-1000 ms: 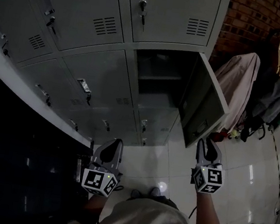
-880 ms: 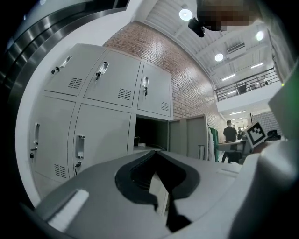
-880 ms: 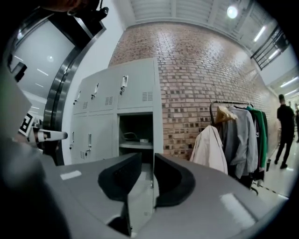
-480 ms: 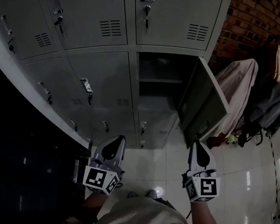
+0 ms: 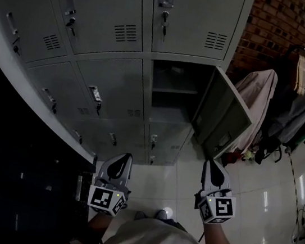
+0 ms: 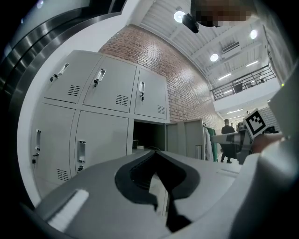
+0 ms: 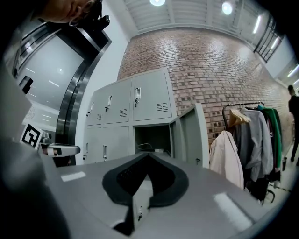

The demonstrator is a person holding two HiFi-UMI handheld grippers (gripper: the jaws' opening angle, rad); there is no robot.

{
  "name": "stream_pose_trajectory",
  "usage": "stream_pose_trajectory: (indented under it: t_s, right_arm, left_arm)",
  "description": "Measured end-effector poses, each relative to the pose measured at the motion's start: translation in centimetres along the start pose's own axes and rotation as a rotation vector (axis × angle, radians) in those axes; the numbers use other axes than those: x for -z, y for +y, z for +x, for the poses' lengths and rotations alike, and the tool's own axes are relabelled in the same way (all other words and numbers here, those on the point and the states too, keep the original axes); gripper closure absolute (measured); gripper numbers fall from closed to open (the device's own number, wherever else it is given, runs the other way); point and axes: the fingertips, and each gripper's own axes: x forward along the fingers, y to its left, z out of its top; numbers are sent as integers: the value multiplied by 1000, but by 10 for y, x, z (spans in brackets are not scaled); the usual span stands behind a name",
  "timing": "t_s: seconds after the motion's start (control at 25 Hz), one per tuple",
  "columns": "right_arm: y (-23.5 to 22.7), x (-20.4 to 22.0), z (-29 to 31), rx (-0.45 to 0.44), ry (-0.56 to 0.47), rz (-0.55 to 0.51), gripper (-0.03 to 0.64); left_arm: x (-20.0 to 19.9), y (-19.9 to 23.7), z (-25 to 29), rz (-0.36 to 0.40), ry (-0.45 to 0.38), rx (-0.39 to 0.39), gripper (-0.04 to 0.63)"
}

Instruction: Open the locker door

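Note:
The grey locker door (image 5: 221, 120) in the middle row stands swung out to the right, and its dark compartment (image 5: 174, 90) with a shelf is exposed. My right gripper (image 5: 210, 162) hangs below the door's lower corner, apart from it, shut on nothing. My left gripper (image 5: 126, 155) is level with it in front of the bottom lockers, also shut and empty. In the left gripper view the joined tips (image 6: 156, 151) point at the open compartment (image 6: 148, 137). In the right gripper view the closed tips (image 7: 148, 155) sit under the compartment (image 7: 152, 139), with the door (image 7: 189, 137) to its right.
Closed lockers with handles and keys (image 5: 93, 98) fill the bank. A brick wall (image 5: 280, 24) and a clothes rack with coats (image 5: 293, 94) stand to the right, a beige coat (image 5: 258, 100) close behind the door. A dark cabinet (image 5: 18, 184) is at left. People (image 6: 227, 140) stand far off.
My right gripper has drawn away from the door's lower edge, back toward my body and a little left. The door stays swung out. The left gripper has barely shifted.

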Motion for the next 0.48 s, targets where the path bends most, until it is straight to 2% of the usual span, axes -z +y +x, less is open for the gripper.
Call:
stream_pose_trajectory:
  t_s: [0.24,0.48]
  right_arm:
    - [20,1,-10,3,42,-12,615]
    - [42,0,-21,15,14,20,615]
  left_arm:
    - [0,6,-21,-3,13,12,541]
    - [-3,10,-39,6,23,54,541]
